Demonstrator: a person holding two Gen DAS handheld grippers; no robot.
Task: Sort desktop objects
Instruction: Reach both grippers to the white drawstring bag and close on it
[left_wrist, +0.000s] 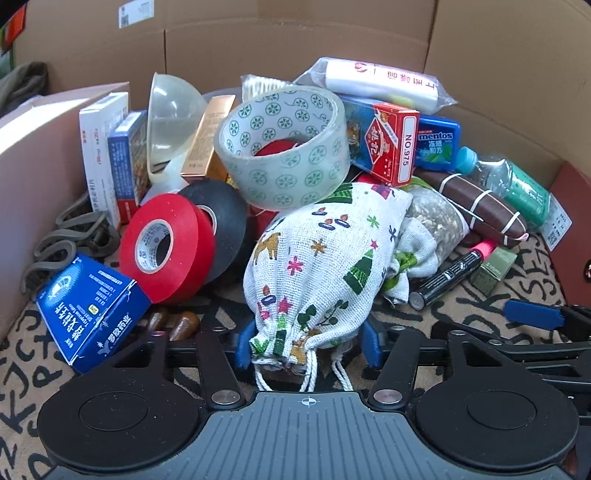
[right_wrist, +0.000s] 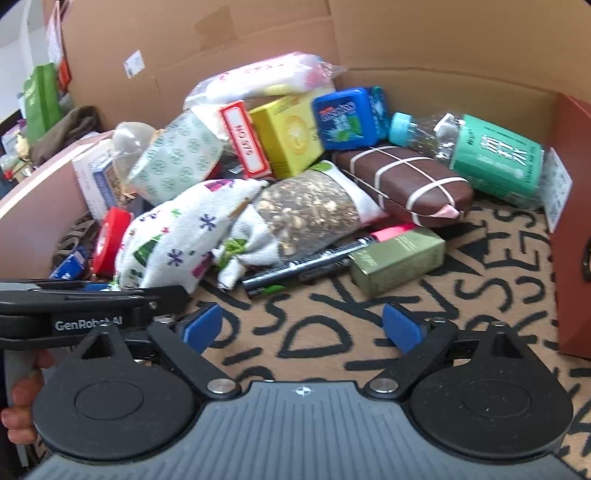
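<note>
Between the left tongs (left_wrist: 306, 341), spread wide, lies a lumpy woven drawstring pouch (left_wrist: 325, 258); right tongs (right_wrist: 302, 326) gape.

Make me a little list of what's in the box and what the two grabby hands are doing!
place: cardboard box full of clutter
left gripper: jaws around the neck of the printed cloth pouch
right gripper: open, empty, over the lettered mat
tapes: red tape, black tape, patterned tape
also there: brown case, mentos box, water bottle
</note>
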